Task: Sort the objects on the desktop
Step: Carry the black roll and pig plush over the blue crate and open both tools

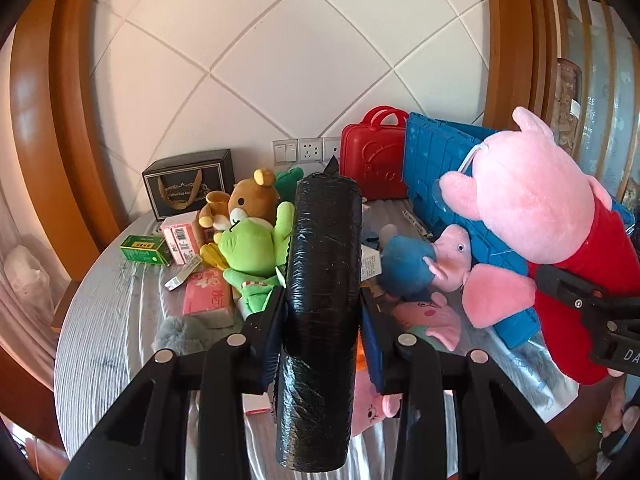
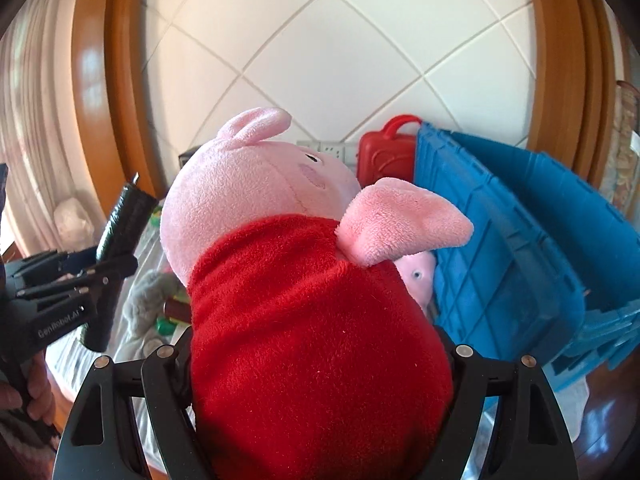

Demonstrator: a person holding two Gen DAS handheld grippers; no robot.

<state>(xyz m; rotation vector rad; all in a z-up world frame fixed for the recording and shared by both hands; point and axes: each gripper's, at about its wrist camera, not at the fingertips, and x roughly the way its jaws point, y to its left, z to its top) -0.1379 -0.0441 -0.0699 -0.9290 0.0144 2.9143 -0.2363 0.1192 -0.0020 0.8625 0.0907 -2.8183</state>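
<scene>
**Toys and boxes across the table, two things held above**

In the left wrist view, a roll (image 1: 320, 292) stands at centre frame between the left gripper (image 1: 323, 312) fingers, above the table (image 1: 104, 320). Left of it lie a frog toy (image 1: 252, 252) and a bear toy (image 1: 250, 200), with small boxes (image 1: 180, 236) further left. A crate (image 1: 444, 184) stands at right, a case (image 1: 374, 160) behind it. The big pig toy (image 1: 532, 200) hangs at right, before the crate.

"GenRobot.AI" on left gripper (image 2: 106, 276)
</scene>
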